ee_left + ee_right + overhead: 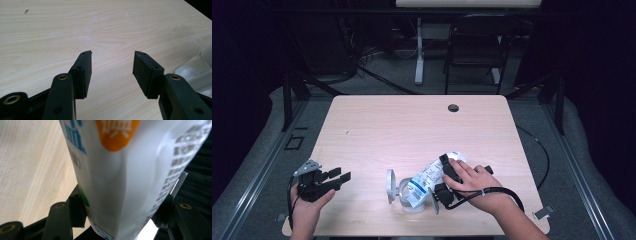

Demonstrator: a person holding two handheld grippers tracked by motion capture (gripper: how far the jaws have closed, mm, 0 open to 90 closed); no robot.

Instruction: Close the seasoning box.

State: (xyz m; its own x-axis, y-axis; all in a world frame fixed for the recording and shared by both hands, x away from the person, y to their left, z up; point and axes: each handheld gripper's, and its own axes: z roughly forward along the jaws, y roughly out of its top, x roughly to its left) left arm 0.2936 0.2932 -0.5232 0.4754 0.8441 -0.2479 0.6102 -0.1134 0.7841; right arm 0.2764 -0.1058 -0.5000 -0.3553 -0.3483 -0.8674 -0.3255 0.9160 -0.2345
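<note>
We have the white printed soft-plastic pouch (428, 179) pinched across its width by the right gripper (447, 176), its lower end tipped into the clear glass jar (408, 196) near the table's (412, 125) front edge. It looks light, floppy, slick — best gripped mid-body. The left gripper (111, 66) rests spread, empty.

White pouch (428, 178) with blue print and an orange mark, tilted, lower end inside clear jar (412, 197) near table's front edge; jar's lid (390, 186) standing on edge alongside.
</note>
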